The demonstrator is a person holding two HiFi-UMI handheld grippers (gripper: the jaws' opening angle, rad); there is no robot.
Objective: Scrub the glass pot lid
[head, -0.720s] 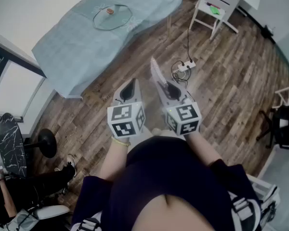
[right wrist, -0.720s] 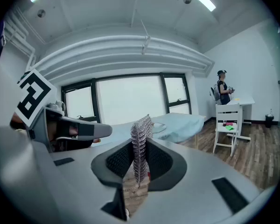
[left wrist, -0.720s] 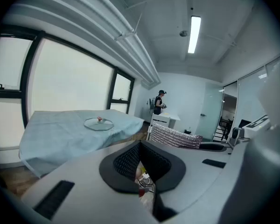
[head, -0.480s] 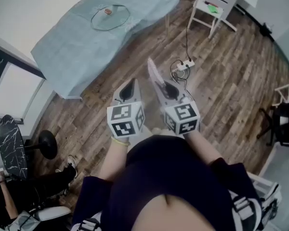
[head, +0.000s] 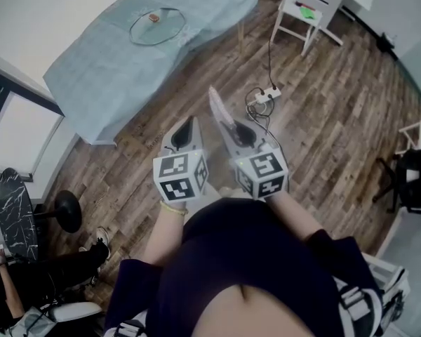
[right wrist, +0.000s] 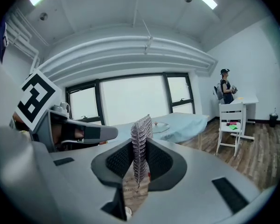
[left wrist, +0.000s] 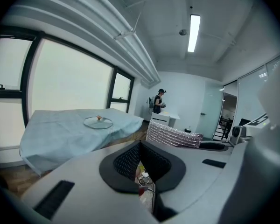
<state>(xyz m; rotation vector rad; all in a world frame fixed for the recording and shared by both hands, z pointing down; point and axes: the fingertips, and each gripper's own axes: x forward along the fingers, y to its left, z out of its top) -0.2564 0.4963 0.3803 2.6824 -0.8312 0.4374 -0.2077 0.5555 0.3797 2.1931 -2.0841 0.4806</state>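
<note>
Far off at the left, on the worktop (head: pixel 105 76) with the blue cloth, the glass pot lid (head: pixel 158 27) lies flat with its knob up, so its top can be rubbed. Both tools are well apart from it, held near the person over the wood floor (head: pixel 330 118). The right tool (head: pixel 233 127) is clenched on a metal mesh scrubber (head: pixel 217 104) that stands up from its tips, ready to scrub, I think. The left tool (head: pixel 189 123) is squeezed shut with nothing in it, maybe to steady the lid later. Compared with a moment ago, tools and scrubber sit a bit more left, and the lid looks just as far away
</note>
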